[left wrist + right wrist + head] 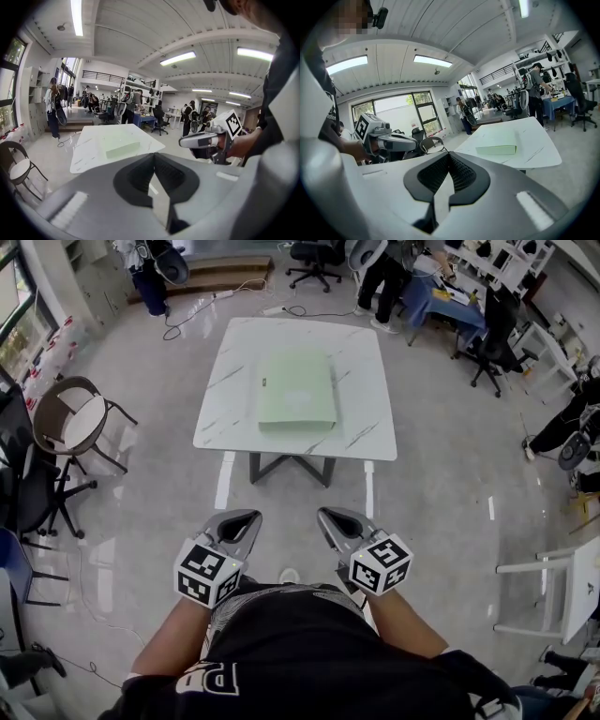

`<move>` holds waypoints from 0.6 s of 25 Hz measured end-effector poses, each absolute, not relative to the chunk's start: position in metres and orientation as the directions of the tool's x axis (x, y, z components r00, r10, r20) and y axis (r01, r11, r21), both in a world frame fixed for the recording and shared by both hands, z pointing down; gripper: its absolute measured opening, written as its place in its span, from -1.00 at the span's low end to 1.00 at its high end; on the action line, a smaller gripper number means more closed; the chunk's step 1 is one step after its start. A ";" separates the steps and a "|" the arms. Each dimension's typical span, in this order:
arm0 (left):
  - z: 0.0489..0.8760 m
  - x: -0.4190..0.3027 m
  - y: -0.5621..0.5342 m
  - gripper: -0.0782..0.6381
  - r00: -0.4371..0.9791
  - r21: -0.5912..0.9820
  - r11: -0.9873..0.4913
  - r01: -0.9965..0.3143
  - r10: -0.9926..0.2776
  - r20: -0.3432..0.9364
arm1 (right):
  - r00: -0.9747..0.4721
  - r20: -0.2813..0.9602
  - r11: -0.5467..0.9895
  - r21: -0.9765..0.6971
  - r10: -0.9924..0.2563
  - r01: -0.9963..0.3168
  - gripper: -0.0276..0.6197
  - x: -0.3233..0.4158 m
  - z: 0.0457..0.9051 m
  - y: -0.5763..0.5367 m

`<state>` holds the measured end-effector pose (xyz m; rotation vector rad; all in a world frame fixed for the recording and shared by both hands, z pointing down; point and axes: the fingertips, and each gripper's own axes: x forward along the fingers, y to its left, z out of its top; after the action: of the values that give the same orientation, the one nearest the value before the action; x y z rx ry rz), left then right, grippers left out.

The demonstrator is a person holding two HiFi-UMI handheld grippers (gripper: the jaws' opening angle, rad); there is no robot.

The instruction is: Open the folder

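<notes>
A pale green folder (296, 388) lies closed and flat in the middle of a white marble table (366, 432). Both grippers are held close to the person's body, well short of the table's near edge. My left gripper (247, 519) is shut with nothing in it, and so is my right gripper (326, 517). In the left gripper view the shut jaws (153, 155) point toward the folder (123, 149), with the right gripper (201, 139) beside them. In the right gripper view the shut jaws (449, 154) face the folder (497, 149), and the left gripper (393, 142) shows at the left.
A brown-framed chair (75, 423) and dark chairs stand at the left. A white stool (562, 587) is at the right. Behind the table are cables on the floor (202, 307), office chairs (314, 263) and people at desks (441, 292).
</notes>
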<state>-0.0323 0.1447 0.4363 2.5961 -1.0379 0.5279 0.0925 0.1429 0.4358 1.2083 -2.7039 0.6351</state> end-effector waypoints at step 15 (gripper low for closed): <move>0.444 -0.028 0.130 -0.62 0.668 0.155 -0.687 -0.710 -0.587 0.457 | -0.682 0.284 0.587 -0.355 -0.674 -0.727 -0.91 0.096 0.448 0.130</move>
<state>-0.0284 0.1296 0.4436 2.5644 -1.0302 0.5405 0.0962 0.1303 0.4482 1.1931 -2.6915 0.6839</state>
